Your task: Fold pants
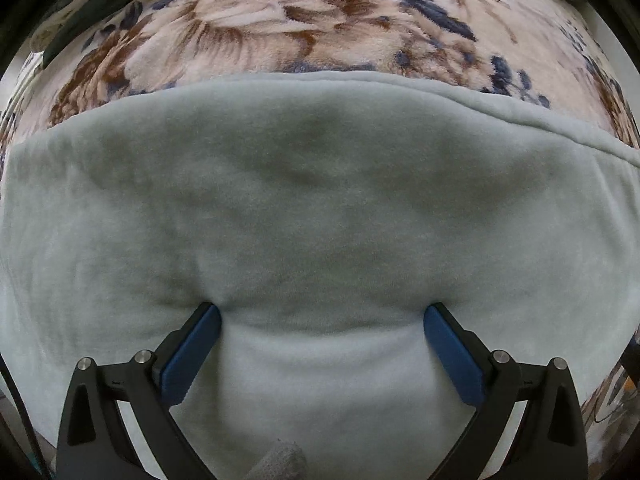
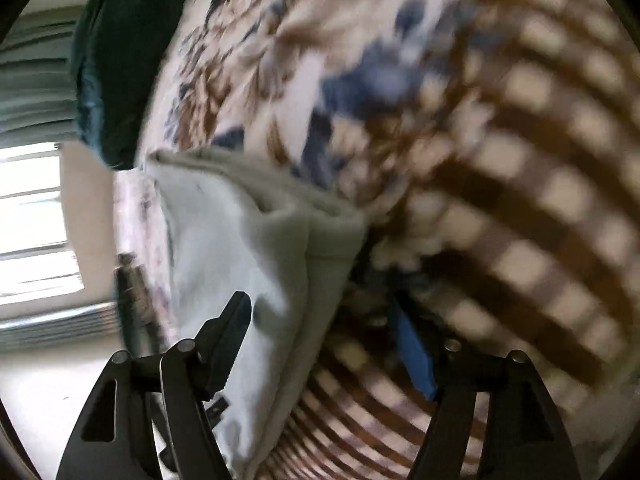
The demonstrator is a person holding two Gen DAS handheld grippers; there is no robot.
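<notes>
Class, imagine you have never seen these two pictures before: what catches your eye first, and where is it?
The pale green pants fill most of the left view, spread on a flowered blanket, with the left tongs open and pressing into the cloth. In the blurred right view, the right tongs stand open over the pants' edge, beside a brown checked cloth.

— What do I have around the work area on my feeds?

— Under everything I see a plush floral blanket (image 1: 280, 20), cream with brown roses and blue leaves. On the right wrist feed its pattern turns into brown and cream stripes (image 2: 540, 208), badly blurred.

— Anything at the far end?

— A dark green cushion or bedding (image 2: 116, 68) lies against the blanket's far edge; I can't tell which. Beside it hangs a pale green curtain (image 2: 36, 76), and below that a bright window (image 2: 32, 220). 1 dark strip also shows at the upper left of my left feed.
</notes>
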